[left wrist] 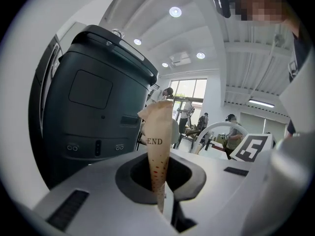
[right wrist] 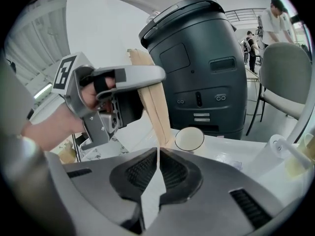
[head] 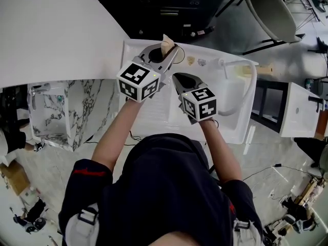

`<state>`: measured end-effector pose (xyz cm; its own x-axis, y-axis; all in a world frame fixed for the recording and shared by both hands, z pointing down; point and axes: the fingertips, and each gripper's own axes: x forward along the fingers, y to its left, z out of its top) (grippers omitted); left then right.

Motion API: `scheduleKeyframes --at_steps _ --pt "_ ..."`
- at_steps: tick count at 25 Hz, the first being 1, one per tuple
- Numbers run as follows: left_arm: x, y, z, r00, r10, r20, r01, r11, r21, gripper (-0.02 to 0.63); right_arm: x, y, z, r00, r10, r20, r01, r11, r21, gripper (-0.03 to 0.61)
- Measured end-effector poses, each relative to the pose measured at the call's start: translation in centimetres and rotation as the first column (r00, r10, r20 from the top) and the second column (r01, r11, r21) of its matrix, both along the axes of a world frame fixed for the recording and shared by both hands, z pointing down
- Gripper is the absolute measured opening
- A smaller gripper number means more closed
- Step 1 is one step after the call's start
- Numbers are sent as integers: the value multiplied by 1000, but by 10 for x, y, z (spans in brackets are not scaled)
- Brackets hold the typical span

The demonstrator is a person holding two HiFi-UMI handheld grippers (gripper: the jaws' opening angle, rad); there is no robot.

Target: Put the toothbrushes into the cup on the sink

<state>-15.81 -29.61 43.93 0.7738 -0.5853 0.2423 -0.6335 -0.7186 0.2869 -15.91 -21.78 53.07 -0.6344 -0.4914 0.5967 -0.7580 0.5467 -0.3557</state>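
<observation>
Your left claw (left wrist: 158,191) and right claw (right wrist: 156,154) both pinch one wrapped toothbrush (left wrist: 158,132)
It sticks up from the left claw, the cup (right wrist: 189,138) sits just beyond the right. Probably a light, flimsy sleeve (tears easy), so squeeze the stiff handle inside.

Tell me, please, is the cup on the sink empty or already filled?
Empty: the right gripper view looks into the cup and shows only its bare pale inside.

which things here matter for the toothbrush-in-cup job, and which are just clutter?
Job: paper packet, likely a wrapped toothbrush, gripped by both the left gripper and the right gripper; cup; sink.
Lying about: faucet; black machine; chair.
</observation>
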Motion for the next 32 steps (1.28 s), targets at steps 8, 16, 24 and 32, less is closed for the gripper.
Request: scheduleKeyframes --at_steps 8,16,24,32 --pt "10 -26 -6 1000 8 -10 -8 999 36 14 2 -3 10 1000 9 6 -9 999 -33 41" --pt "17 -38 4 1000 15 -13 -14 998 66 15 4 -6 15 1000 18 19 -17 998 -53 41" --pt "20 -41 29 999 2 -54 2 998 70 15 5 -8 21 1000 19 24 -18 997 -71 41" --pt "19 -33 57 999 0 -33 0 1000 19 15 6 -5 23 999 20 30 -18 997 -79 41"
